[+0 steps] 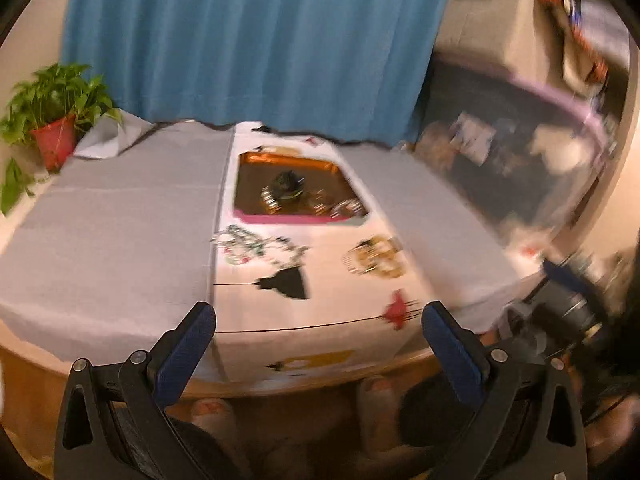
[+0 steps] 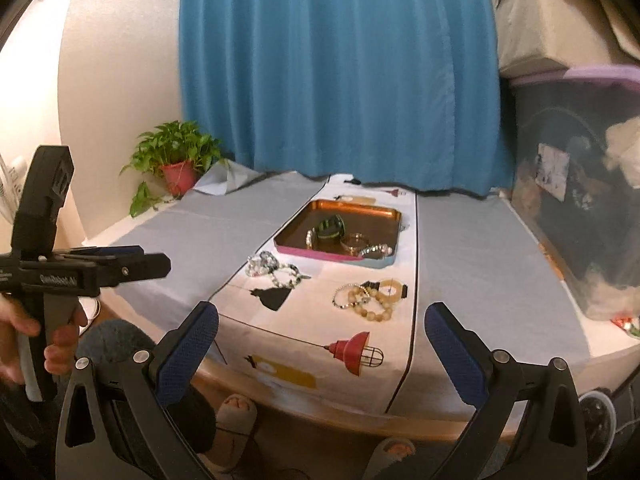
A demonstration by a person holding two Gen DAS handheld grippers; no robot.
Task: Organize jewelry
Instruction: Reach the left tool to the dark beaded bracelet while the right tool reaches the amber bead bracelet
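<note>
A copper tray with a pink front edge (image 2: 316, 254) sits mid-table on a white printed runner and holds a green-black bracelet (image 2: 331, 227) and several bangles. The tray (image 1: 280, 219) shows blurred in the left wrist view. On the runner in front of it lie a silver bead pile (image 2: 272, 270) at left and wooden bead bracelets (image 2: 368, 300) at right. The same piles appear in the left wrist view, silver (image 1: 256, 246) and wooden (image 1: 374, 260). My left gripper (image 1: 318, 322) and right gripper (image 2: 322, 322) are both open and empty, held before the table's near edge.
A potted plant (image 2: 178, 166) stands at the table's far left corner. A blue curtain (image 2: 340, 72) hangs behind. A dark storage bin (image 2: 580, 200) with boxes on top stands at the right. The left gripper shows side-on in the right wrist view (image 2: 132, 266).
</note>
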